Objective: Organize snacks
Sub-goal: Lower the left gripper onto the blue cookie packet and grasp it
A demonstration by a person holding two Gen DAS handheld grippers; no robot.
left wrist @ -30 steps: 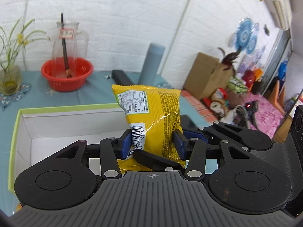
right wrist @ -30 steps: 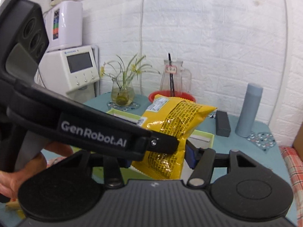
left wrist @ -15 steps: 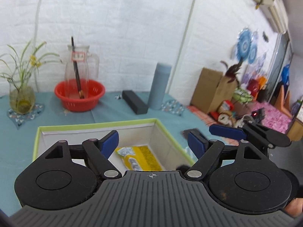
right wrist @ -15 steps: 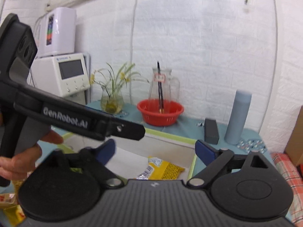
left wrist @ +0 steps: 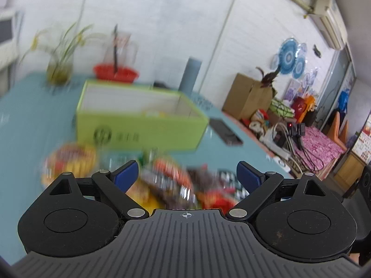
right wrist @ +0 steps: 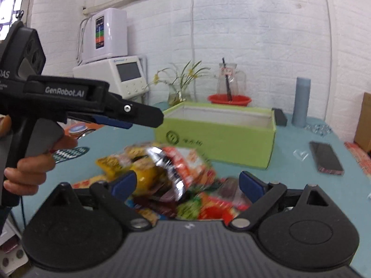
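Note:
A pile of snack packets (left wrist: 176, 185) lies on the teal table in front of a green box (left wrist: 139, 125) with a white inside. My left gripper (left wrist: 187, 177) is open and empty just above the near side of the pile. My right gripper (right wrist: 187, 183) is open and empty over the same pile (right wrist: 167, 166); the green box (right wrist: 220, 136) stands behind it. The left gripper's body (right wrist: 92, 106) shows from the side at the left in the right wrist view. A yellow packet (left wrist: 155, 113) is dimly seen inside the box. The left wrist view is blurred.
A black phone (right wrist: 325, 158) lies right of the box. Behind the box stand a red basket (right wrist: 229, 99) with a glass jug, a grey cylinder (right wrist: 301, 102), a black block and a plant vase (right wrist: 178, 92). White appliances stand at back left. Clutter lies beyond the table's right edge.
Both grippers let go of the yellow packet, which now lies in the box. Both have opened and pulled back from above the box to the snack pile in front of it.

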